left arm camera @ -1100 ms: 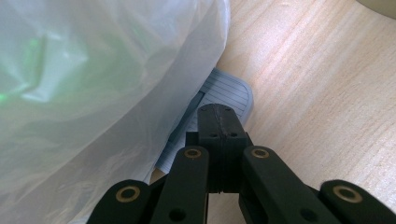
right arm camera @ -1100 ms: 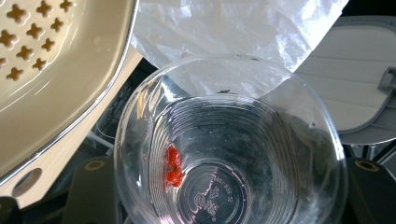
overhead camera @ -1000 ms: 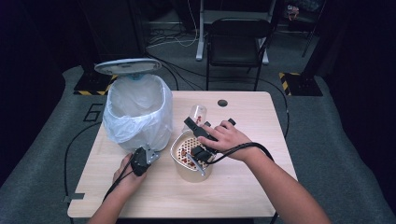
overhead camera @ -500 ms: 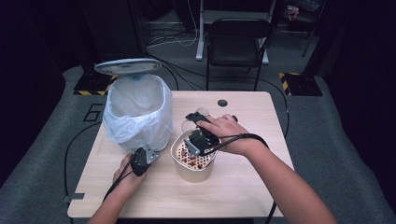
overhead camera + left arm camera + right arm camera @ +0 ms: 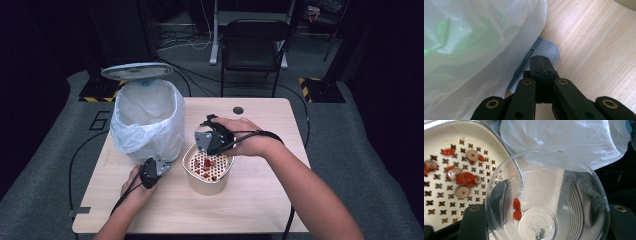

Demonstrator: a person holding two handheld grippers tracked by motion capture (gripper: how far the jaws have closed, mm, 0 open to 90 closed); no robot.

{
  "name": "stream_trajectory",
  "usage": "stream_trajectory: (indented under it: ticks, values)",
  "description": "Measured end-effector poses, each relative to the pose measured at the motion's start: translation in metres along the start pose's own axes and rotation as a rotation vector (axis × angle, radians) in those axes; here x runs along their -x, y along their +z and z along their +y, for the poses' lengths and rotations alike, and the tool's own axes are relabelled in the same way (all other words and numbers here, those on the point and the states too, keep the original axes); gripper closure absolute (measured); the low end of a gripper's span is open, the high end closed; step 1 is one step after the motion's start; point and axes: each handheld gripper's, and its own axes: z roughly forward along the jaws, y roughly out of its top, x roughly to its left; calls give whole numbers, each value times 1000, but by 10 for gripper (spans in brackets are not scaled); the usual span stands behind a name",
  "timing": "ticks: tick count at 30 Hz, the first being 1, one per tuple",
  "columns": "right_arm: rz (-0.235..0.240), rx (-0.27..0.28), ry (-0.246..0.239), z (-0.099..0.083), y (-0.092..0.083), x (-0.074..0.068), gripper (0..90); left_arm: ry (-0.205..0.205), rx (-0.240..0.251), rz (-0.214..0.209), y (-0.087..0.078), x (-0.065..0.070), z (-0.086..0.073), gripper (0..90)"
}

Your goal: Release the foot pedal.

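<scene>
1. Dark studio floor, cables and a chair surround the wooden table (image 5: 260, 200) at which we work.
2. Clear plastic cup (image 5: 549, 202): we hold it clamped in our right gripper (image 5: 207, 137), tipped over the strainer basket (image 5: 209, 172); one red berry (image 5: 516, 208) clings to its inner wall.
3. Strainer basket, cream, perforated: red berries and pale slices (image 5: 462, 178) already lie on its grid, so we judge the emptying nearly done, the last berry left to shake out.
4. Bin with white liner (image 5: 147, 120), lid (image 5: 136, 71) raised, stands just beside the basket.
5. Our left gripper (image 5: 150, 172), jaws closed together and empty, rests by the bin's pedal (image 5: 544, 50).
</scene>
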Motion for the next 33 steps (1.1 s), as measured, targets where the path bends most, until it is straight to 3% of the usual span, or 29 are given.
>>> stream_trajectory:
  ticks: [3,4,5,9,11,12,13,17,22,23,26,27,30,31,33]
  values:
    - [53,27,107,-1,-5,10,343,0,-1,-1,0,0,0,900]
    - [53,27,107,-1,-5,10,343,3,-6,-8,0,0,0,900]
    - [86,38,146,-2,-6,15,343,5,-4,8,-1,1,0,900]
    - [108,42,174,-2,-7,19,343,5,-2,7,0,0,0,900]
    - [151,54,241,-2,-8,23,344,1,-2,9,0,0,0,900]
    - [159,66,244,-3,-8,26,343,1,-2,9,0,0,0,900]
    - [195,87,292,-4,-9,31,344,-1,-1,9,0,0,0,900]
    - [239,112,349,-4,-13,40,345,0,-17,-7,-1,-1,1,900]
    - [263,157,417,-6,-17,54,346,13,-12,-13,-1,-2,1,900]
    - [285,166,464,-7,-18,59,346,10,-11,-15,-1,-2,1,900]
    - [295,179,498,-9,-18,63,346,9,-12,-16,-1,-2,1,900]
    - [305,193,540,-10,-19,67,346,10,-13,-16,-1,-2,1,900]
    - [322,225,607,-11,-21,74,345,2,-13,-19,-1,-2,1,900]
    - [320,263,650,-11,-23,79,346,0,-7,-25,0,-2,0,900]
    - [319,277,674,-10,-24,83,345,6,-6,-24,0,-2,1,900]
